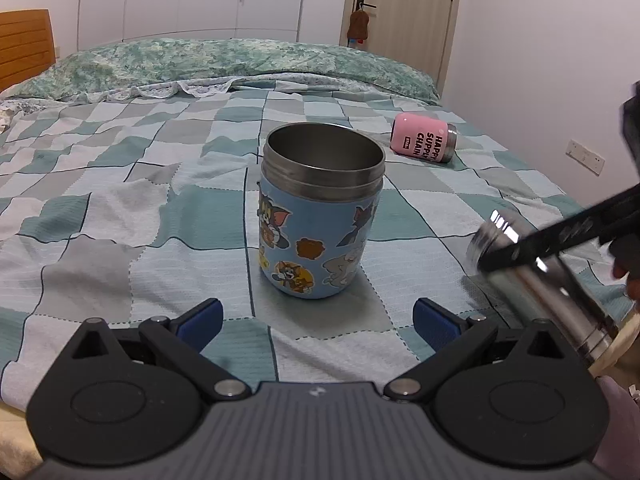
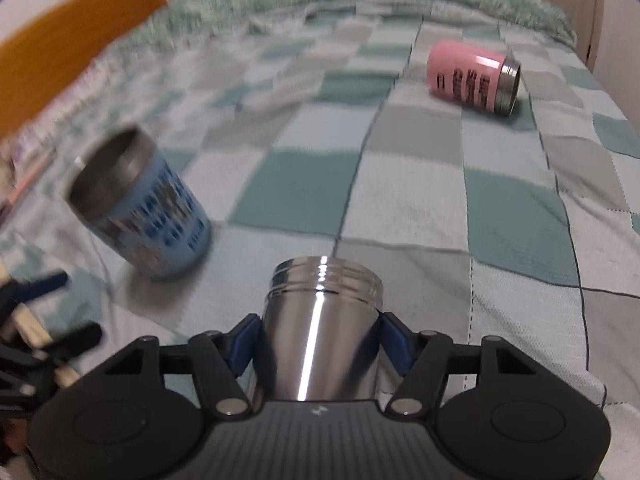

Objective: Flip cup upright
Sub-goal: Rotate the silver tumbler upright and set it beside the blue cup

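Observation:
A blue cartoon-sticker cup (image 1: 320,212) stands upright on the checked bedspread (image 1: 120,208), mouth up; it also shows in the right wrist view (image 2: 148,208), blurred. My left gripper (image 1: 318,320) is open and empty just in front of it. My right gripper (image 2: 318,340) is shut on a shiny steel cup (image 2: 320,328), held lying along the fingers, threaded mouth pointing forward, above the bed. That steel cup (image 1: 532,276) and the right gripper show at the right of the left wrist view. A pink cup (image 1: 424,142) lies on its side farther back; it also shows in the right wrist view (image 2: 472,76).
A green quilt (image 1: 224,60) is heaped along the far side of the bed. A wooden headboard (image 1: 24,44) stands at the left. A door (image 1: 404,8) and a wall are behind and to the right.

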`<state>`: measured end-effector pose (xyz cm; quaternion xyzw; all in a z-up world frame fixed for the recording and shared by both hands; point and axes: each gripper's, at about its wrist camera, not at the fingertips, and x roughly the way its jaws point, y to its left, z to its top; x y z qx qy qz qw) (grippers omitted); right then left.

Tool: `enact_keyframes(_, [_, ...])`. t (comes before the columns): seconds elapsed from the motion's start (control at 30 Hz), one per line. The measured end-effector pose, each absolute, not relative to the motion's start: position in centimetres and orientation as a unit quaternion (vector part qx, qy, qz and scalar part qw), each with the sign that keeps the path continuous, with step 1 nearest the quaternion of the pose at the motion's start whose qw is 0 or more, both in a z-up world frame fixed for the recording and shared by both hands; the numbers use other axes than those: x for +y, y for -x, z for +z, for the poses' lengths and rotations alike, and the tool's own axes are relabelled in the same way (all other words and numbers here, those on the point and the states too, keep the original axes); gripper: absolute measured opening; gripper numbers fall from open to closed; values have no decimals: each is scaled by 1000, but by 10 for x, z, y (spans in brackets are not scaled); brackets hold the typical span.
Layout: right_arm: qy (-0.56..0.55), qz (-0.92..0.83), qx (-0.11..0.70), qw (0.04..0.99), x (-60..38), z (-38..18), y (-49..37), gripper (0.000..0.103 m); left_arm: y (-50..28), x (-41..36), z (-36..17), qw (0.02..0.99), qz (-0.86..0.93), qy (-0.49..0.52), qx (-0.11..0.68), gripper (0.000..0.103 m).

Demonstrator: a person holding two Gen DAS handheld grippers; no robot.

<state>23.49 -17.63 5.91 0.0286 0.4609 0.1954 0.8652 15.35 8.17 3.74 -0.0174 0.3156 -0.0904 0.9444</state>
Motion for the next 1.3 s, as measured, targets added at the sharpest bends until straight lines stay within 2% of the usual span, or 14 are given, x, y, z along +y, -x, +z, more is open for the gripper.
enact_keyframes(0.17, [-77, 226, 330, 913, -188, 94, -201, 62, -149, 84, 40, 947, -90, 24, 306, 103])
enact_keyframes(0.37, [-25, 219, 173, 960, -164, 107, -177, 60, -141, 92, 47, 952, -82, 31, 293, 103])
enact_keyframes(0.57, [-5, 218, 129, 967, -137, 106, -187, 60, -140, 97, 51, 955, -71, 35, 284, 103])
enact_keyframes(0.73, [37, 215, 162, 962, -113, 83, -198, 60, -141, 97, 48, 955, -67, 32, 288, 103])
enact_keyframes(0.87, [38, 217, 158, 962, -108, 82, -200, 61, -139, 97, 50, 956, -66, 31, 285, 103])
enact_keyframes(0.93, [29, 219, 162, 962, -112, 83, -199, 72, -134, 96, 54, 958, -70, 32, 276, 103])
enact_keyframes(0.97, [20, 217, 157, 963, -116, 86, -195, 88, -132, 96, 55, 959, -72, 32, 271, 103])
enact_keyframes(1.0, [13, 217, 145, 965, -122, 88, -188, 95, -128, 95, 57, 961, -73, 31, 264, 103])
enact_keyframes(1.07, [1, 218, 114, 969, -138, 90, -169, 95, -121, 91, 60, 963, -72, 28, 256, 103])
enact_keyframes(1.17, [-3, 213, 68, 975, -162, 90, -138, 103, -105, 83, 63, 969, -79, 27, 234, 103])
enact_keyframes(1.3, [9, 196, 13, 980, -194, 79, -86, 103, -76, 69, 61, 980, -89, 31, 174, 103])
